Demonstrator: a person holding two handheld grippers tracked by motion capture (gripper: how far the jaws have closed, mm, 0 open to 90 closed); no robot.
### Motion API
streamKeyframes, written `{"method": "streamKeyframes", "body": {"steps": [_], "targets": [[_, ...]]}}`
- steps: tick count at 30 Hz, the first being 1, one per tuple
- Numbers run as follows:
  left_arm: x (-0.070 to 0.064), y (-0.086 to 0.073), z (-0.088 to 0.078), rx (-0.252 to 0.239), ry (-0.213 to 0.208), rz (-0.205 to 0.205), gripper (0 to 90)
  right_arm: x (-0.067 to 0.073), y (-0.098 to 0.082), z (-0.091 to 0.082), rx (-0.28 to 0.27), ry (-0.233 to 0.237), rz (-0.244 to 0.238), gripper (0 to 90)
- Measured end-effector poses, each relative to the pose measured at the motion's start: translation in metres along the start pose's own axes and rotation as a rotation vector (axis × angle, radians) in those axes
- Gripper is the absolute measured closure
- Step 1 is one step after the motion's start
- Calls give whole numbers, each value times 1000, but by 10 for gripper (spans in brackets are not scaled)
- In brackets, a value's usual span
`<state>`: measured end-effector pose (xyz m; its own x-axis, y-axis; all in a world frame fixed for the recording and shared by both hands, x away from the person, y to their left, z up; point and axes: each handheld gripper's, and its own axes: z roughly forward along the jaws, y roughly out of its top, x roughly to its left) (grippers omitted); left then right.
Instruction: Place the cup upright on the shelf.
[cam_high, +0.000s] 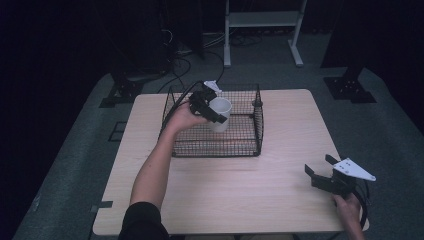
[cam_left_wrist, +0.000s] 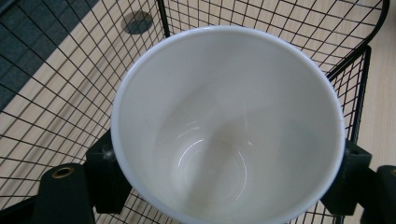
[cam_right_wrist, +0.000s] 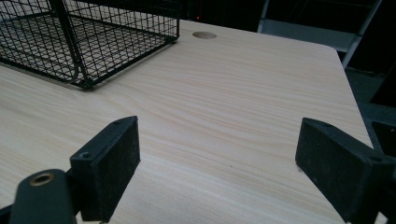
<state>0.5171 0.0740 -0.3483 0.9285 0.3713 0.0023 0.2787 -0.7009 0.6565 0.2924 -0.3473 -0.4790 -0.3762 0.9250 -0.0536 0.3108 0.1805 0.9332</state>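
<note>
Lowering this white cup (cam_high: 220, 113) into the wire basket (cam_high: 250, 148) is where I judge things could go wrong: the cup hangs over the basket's left half, in the upper middle of the high view, and if I drop too close to the left wall its base could catch on the mesh and tip. My grip is across the outside of the cup just under the rim, so smooth glazed sides could also slide between the pads if I knock a wire; I would guess the cup would then fall onto the basket floor and might chip.

My left claw (cam_high: 212, 107) is clenched on the cup. In the left gripper view the black pads (cam_left_wrist: 106, 173) press against the cup's wall at lower left and lower right of the frame, with the empty, open mouth facing the camera and the basket mesh behind it.

My right claw (cam_high: 322, 169) rests near the lower right corner of the table (cam_high: 280, 200), well apart from the basket. Its jaws stand wide and released, with bare wood between them in the right gripper view, holding and touching nothing.
</note>
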Motion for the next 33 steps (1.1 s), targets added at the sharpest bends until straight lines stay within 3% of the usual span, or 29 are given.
{"method": "streamKeyframes", "body": {"steps": [15, 17, 33], "targets": [[2, -3, 16, 23, -4, -1, 206, 0, 0, 0, 0, -2, -3, 131], [1, -4, 17, 9, 2, -3, 206, 0, 0, 0, 0, -2, -3, 130], [6, -14, 32, 46, -22, -34, 206, 0, 0, 0, 0, -1, -4, 130]]}}
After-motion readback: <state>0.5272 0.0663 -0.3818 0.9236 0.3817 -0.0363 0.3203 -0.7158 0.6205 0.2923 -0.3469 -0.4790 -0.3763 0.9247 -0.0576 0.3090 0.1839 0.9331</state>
